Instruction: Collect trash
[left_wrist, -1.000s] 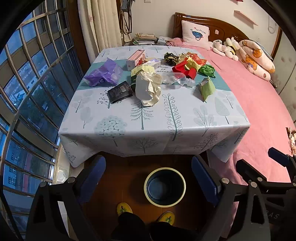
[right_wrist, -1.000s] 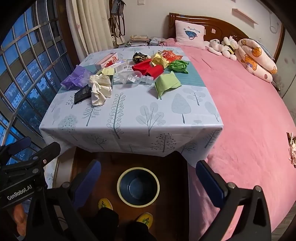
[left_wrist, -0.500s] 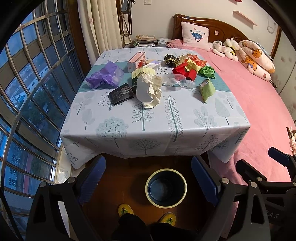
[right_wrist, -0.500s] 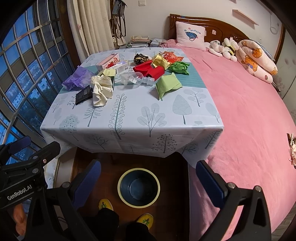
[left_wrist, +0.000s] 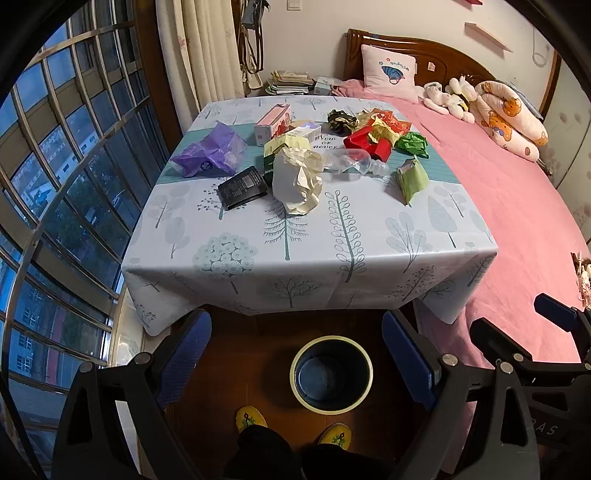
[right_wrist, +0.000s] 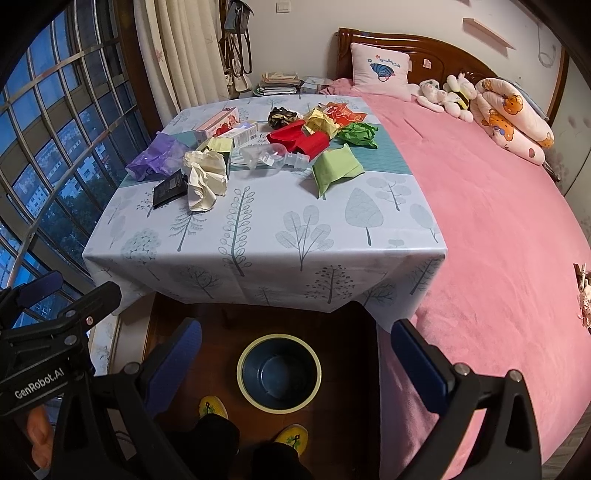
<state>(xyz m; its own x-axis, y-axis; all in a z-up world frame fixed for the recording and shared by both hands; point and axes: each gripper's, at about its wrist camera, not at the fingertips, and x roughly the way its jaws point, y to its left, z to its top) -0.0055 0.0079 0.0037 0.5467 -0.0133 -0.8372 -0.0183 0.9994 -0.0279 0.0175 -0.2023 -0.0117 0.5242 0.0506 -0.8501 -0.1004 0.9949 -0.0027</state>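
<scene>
Trash lies across the far half of the table (left_wrist: 295, 251): a purple bag (left_wrist: 210, 155), a black packet (left_wrist: 242, 187), crumpled cream paper (left_wrist: 297, 179), a clear plastic bottle (left_wrist: 351, 162), a red box (left_wrist: 369, 142), green paper (left_wrist: 413, 144) and a light green packet (left_wrist: 412, 181). The same items show in the right wrist view, with the cream paper (right_wrist: 205, 177) and light green packet (right_wrist: 334, 168). A dark bin (left_wrist: 331, 373) with a pale rim stands on the floor in front of the table, also in the right wrist view (right_wrist: 279, 371). My left gripper (left_wrist: 295, 365) and right gripper (right_wrist: 297, 365) are open and empty above the bin.
A pink bed (right_wrist: 498, 221) with a pillow and soft toys runs along the right side of the table. A barred window (left_wrist: 55, 184) fills the left. Pink and white boxes (left_wrist: 275, 122) stand at the table's back. My feet in yellow slippers (left_wrist: 251, 419) are below.
Both views have shifted slightly; the table and bin sit a little lower in frame. Both grippers stay open. No trash has moved.
</scene>
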